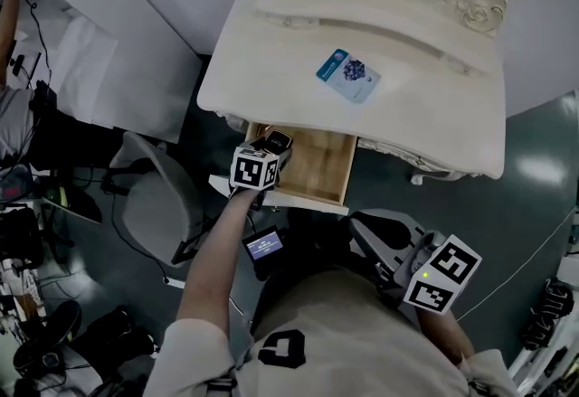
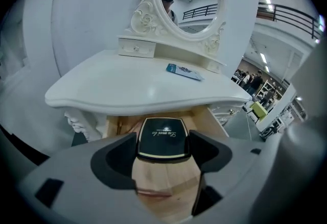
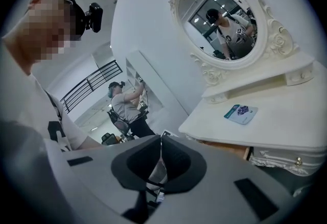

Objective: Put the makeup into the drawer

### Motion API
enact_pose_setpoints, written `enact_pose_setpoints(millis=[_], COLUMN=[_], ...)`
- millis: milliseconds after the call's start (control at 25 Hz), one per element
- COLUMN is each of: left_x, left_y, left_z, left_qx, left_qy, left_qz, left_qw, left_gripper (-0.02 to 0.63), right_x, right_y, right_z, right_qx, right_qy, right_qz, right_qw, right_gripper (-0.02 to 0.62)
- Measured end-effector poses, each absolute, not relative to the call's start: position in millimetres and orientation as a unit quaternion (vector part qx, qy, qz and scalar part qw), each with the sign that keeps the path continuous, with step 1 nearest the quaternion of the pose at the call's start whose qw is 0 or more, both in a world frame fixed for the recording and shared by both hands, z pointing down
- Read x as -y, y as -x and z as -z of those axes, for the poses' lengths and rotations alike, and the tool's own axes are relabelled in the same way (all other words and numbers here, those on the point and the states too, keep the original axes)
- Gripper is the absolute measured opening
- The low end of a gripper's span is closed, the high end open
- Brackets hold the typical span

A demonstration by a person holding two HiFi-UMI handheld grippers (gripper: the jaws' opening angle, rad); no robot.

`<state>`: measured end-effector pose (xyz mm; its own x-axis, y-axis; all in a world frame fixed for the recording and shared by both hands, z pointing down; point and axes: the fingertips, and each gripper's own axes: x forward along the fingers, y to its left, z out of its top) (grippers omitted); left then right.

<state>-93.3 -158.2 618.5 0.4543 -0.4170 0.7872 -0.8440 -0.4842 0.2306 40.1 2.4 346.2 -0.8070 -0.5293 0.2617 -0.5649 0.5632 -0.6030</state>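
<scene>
While clamped between left tongs point(image 2: 163, 137), black compact point(image 2: 162, 133), over drawer point(image 1: 318, 162)

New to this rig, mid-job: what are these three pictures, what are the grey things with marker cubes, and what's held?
No robot: a person holds a two-jaw gripper in each hand. One picture looks down from a head camera; the other two ride on the grippers, looking along their jaws. The left gripper is shut on a black compact over the open wooden drawer. The right gripper is shut and empty. On the white dressing table lies one blue-and-white packet.
</scene>
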Motion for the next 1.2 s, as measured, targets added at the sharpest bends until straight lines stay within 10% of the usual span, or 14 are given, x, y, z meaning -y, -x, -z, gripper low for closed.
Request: enact_pose_setpoints(millis=[1200], left_x=[211.9], left_y=[90.7], left_z=[-695.1], left_qx=[0.376], left_qy=[-0.775], left_qz=[-0.350], left_qw=[0.369], left_gripper=[0.367], right_x=[51.9], right_y=[15.2], right_z=[-373.3], right_qx=[0.853], right_qy=[-0.349], right_qz=[-0.383], right_qw=[0.065], right_gripper=[0.028])
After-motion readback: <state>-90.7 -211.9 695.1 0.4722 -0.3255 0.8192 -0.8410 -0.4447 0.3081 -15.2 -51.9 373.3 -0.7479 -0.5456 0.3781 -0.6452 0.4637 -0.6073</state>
